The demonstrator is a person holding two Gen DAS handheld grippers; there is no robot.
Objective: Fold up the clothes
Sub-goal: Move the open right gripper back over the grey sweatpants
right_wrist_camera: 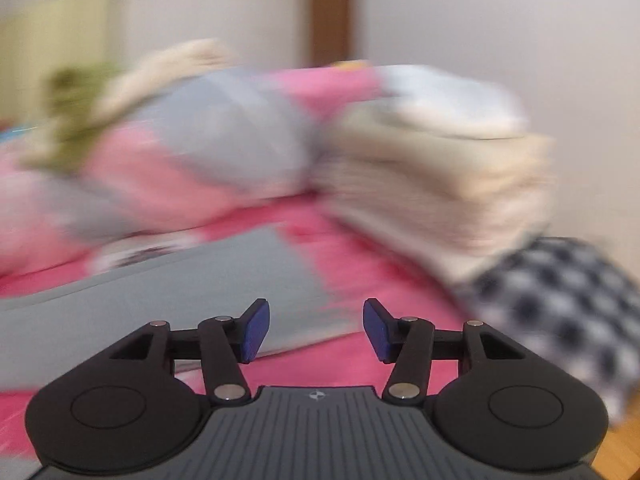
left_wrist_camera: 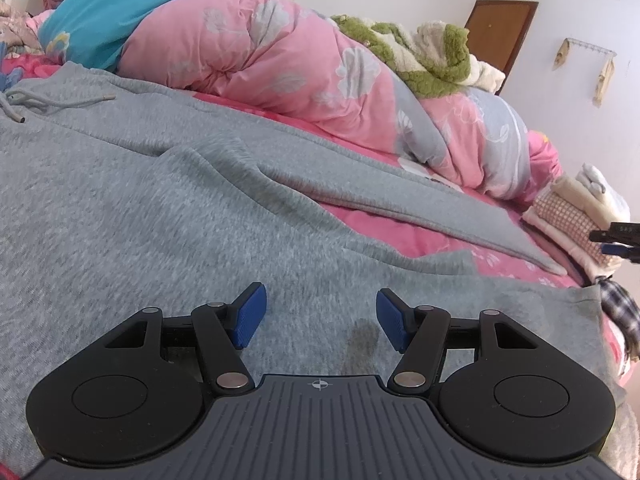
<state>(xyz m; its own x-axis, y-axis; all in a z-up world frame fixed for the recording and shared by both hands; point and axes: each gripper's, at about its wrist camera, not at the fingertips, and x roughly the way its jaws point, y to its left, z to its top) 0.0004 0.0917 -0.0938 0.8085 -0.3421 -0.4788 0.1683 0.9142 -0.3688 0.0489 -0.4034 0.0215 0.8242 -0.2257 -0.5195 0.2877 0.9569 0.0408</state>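
Note:
Grey sweatpants (left_wrist_camera: 140,208) lie spread over the pink bed sheet (left_wrist_camera: 404,236), waistband and drawstring (left_wrist_camera: 36,102) at the far left, one leg (left_wrist_camera: 420,204) reaching right. My left gripper (left_wrist_camera: 318,316) hovers open just above the grey cloth, nothing between its blue pads. The right wrist view is blurred by motion. There my right gripper (right_wrist_camera: 316,330) stands open and empty above the end of the grey leg (right_wrist_camera: 256,276) and the pink sheet (right_wrist_camera: 360,276). Its tips (left_wrist_camera: 616,240) also show at the right edge of the left wrist view.
A pink and grey quilt (left_wrist_camera: 280,52) with a green fleece (left_wrist_camera: 420,52) is heaped along the far side of the bed. A stack of folded cream clothes (right_wrist_camera: 440,184) sits at the right end, a checked garment (right_wrist_camera: 568,300) beside it. A wooden door (left_wrist_camera: 500,28) stands behind.

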